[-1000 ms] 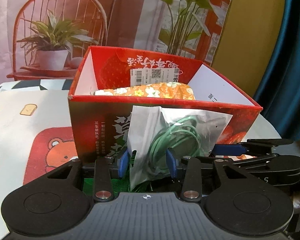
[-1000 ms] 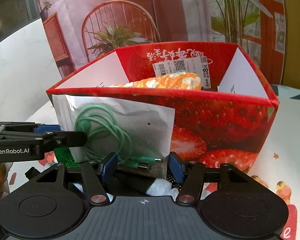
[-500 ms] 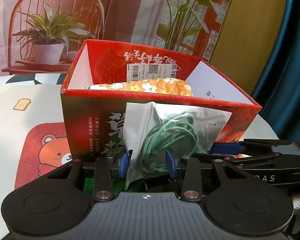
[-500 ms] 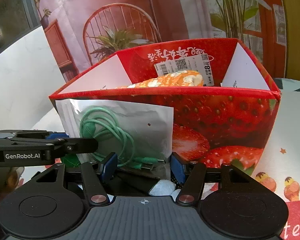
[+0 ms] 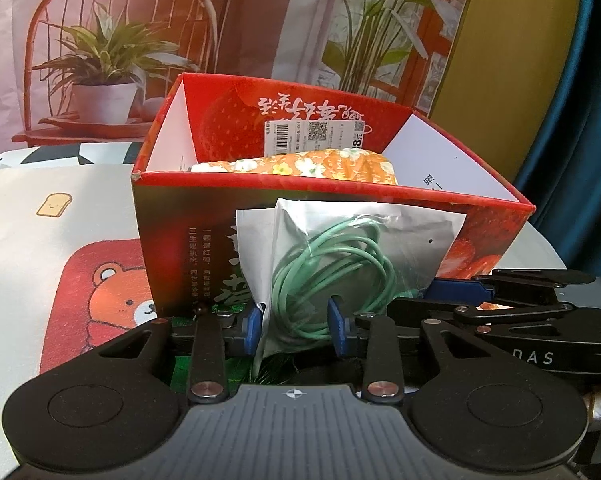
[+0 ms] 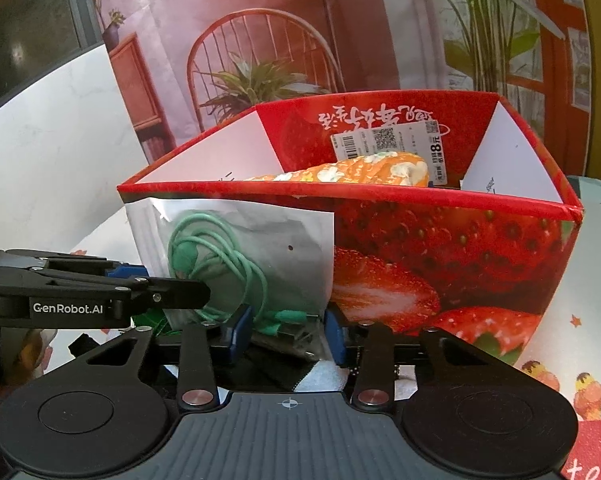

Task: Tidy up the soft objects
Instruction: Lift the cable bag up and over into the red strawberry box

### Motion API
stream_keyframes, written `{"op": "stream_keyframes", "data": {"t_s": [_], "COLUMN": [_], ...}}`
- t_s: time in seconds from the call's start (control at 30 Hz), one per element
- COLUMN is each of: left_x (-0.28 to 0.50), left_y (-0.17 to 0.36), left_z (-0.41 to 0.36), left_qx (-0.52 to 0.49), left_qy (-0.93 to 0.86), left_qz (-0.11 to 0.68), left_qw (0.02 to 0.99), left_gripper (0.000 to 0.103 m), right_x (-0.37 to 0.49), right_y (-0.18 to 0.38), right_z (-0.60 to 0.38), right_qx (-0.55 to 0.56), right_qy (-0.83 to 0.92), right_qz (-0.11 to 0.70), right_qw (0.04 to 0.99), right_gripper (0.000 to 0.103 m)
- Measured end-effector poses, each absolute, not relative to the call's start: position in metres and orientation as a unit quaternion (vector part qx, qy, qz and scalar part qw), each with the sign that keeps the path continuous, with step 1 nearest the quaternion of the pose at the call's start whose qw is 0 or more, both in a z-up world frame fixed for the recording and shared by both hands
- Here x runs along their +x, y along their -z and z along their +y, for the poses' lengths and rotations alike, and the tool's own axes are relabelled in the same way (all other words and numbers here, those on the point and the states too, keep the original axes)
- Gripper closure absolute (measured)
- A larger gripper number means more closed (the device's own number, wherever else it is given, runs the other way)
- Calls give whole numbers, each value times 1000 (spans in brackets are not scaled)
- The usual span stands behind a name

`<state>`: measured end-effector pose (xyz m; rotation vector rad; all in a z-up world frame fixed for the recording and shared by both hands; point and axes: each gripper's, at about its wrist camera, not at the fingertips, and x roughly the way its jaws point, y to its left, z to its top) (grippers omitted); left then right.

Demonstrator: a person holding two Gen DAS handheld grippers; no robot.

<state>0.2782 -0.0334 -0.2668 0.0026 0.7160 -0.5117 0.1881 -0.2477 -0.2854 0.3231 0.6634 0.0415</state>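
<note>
A clear plastic bag with a coiled green cable is held upright in front of the red strawberry box. My left gripper is shut on the bag's lower left part. My right gripper is shut on the same bag at its lower right part. The bag's top edge stands just below the box's near rim. An orange floral soft item lies inside the box; it also shows in the right wrist view. Each gripper appears from the side in the other's view.
The box stands on a cartoon-print mat with a red bear panel. A printed backdrop with chair and plants rises behind. A blue curtain hangs at the right. Dark and white items lie under my right gripper.
Both grippers have raised the bag slightly and drawn back a little from the box, so more of the box's inside shows. The grips on the bag are unchanged.
</note>
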Motion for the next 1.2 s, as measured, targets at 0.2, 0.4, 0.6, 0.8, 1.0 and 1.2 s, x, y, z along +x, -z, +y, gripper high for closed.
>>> {"op": "stream_keyframes", "data": {"t_s": [0.2, 0.4, 0.6, 0.8, 1.0, 1.2], "left_x": [277, 271, 259, 248, 247, 264], "left_y": [266, 260, 240, 213, 185, 163], "left_z": [-33, -32, -29, -23, -20, -27], "left_qx": [1, -2, -4, -7, -13, -18], "left_qy": [248, 252, 256, 257, 258, 253], "left_qz": [346, 334, 304, 264, 228, 206], "left_qw": [905, 908, 918, 930, 939, 945], "left_gripper": [67, 67, 67, 67, 67, 67], "right_x": [187, 182, 174, 168, 174, 191], "right_y": [286, 281, 264, 238, 211, 189], "right_z": [-250, -251, -250, -249, -250, -253], "right_qx": [159, 160, 155, 135, 119, 107], "right_qy": [-21, -19, -22, -25, -30, -30], "right_qz": [321, 316, 295, 261, 231, 205], "right_qw": [933, 935, 942, 956, 965, 972], "right_gripper": [77, 80, 80, 80, 80, 80]}}
